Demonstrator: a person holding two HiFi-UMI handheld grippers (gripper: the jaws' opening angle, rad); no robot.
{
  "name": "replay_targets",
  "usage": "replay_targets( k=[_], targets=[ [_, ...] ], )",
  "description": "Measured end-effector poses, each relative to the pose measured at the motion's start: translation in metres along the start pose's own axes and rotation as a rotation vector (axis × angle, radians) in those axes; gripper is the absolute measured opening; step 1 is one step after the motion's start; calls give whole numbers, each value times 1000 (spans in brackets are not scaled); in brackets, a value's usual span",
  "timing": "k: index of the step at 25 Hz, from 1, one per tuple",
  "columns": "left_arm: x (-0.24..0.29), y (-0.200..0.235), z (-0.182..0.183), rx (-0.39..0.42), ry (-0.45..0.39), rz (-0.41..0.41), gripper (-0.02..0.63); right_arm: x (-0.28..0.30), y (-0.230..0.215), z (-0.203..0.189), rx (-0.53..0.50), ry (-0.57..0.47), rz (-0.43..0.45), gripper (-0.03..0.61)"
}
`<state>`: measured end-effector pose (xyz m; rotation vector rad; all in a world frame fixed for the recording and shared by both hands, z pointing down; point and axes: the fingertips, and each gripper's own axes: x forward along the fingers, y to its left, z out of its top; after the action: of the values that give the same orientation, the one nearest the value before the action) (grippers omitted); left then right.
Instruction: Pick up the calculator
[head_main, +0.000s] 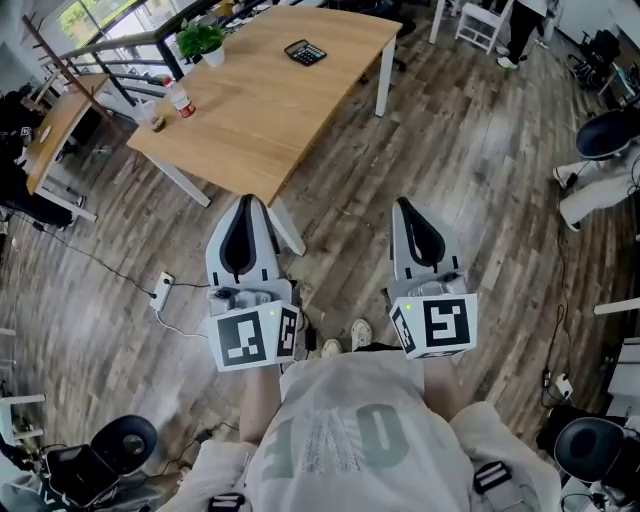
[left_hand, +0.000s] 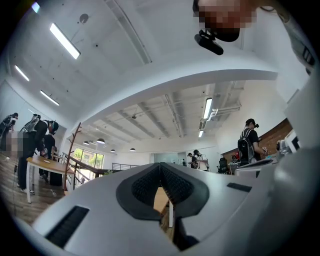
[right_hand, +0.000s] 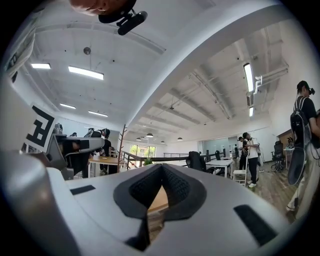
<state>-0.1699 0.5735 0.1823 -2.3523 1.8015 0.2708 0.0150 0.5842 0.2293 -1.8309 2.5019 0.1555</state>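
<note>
The black calculator (head_main: 304, 52) lies on the far part of a light wooden table (head_main: 270, 100) with white legs, well ahead of both grippers. My left gripper (head_main: 250, 200) and my right gripper (head_main: 402, 203) are held side by side over the wood floor, short of the table's near corner. Each is shut with nothing between its jaws. In the left gripper view, the left gripper (left_hand: 160, 165) points slightly upward into the room, with a strip of the table (left_hand: 161, 200) showing through its gap. The right gripper (right_hand: 162, 166) points level, and its tips meet as well.
On the table's left end stand a potted plant (head_main: 203, 40), a small bottle (head_main: 181, 102) and a cup (head_main: 152, 117). A power strip (head_main: 163, 290) with its cable lies on the floor at the left. A white chair (head_main: 480, 22) and a standing person (head_main: 525, 25) are at the far right.
</note>
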Motion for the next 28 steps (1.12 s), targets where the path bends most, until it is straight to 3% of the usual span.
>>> replay_targets(
  k=[19, 28],
  targets=[
    [42, -45, -12, 34, -16, -16, 11, 18, -53, -26, 43, 13, 49, 20],
    [63, -41, -15, 55, -41, 11, 12, 31, -75, -32, 38, 0, 71, 20]
  ],
)
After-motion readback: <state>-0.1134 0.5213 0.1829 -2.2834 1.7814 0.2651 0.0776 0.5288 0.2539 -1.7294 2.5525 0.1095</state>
